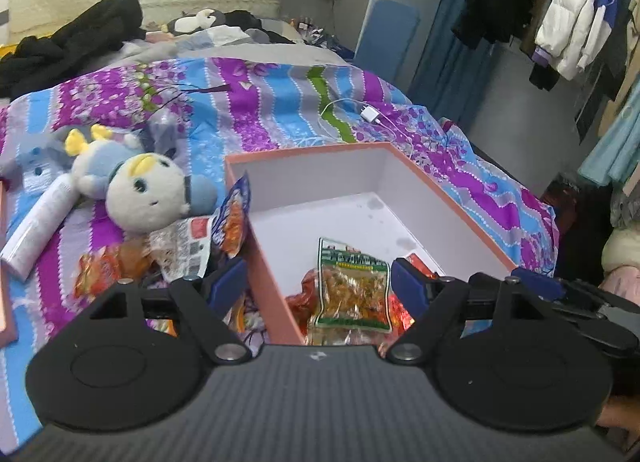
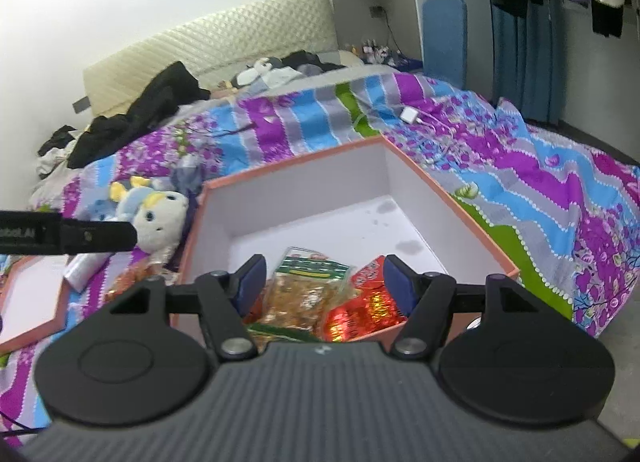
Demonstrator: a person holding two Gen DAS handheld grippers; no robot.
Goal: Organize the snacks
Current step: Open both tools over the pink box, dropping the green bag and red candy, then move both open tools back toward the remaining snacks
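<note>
We see two snack packets in the pink box [image 2: 472,222] on the bed: a green-topped packet [image 1: 354,286] and a red packet [image 2: 368,302]. More packets [image 1: 180,246] lie outside, left of it. Our left gripper [image 1: 320,286] and right gripper [image 2: 324,282] hover spread apart, grasping nothing.

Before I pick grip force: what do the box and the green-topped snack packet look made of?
The box looks like rigid cardboard: matte, pink outside, white inside, with straight thin walls and a few faint stains on the floor. The green-topped snack packet looks like thin glossy plastic film, clear enough to show orange pieces inside, and crinkled at its sealed edges.
</note>
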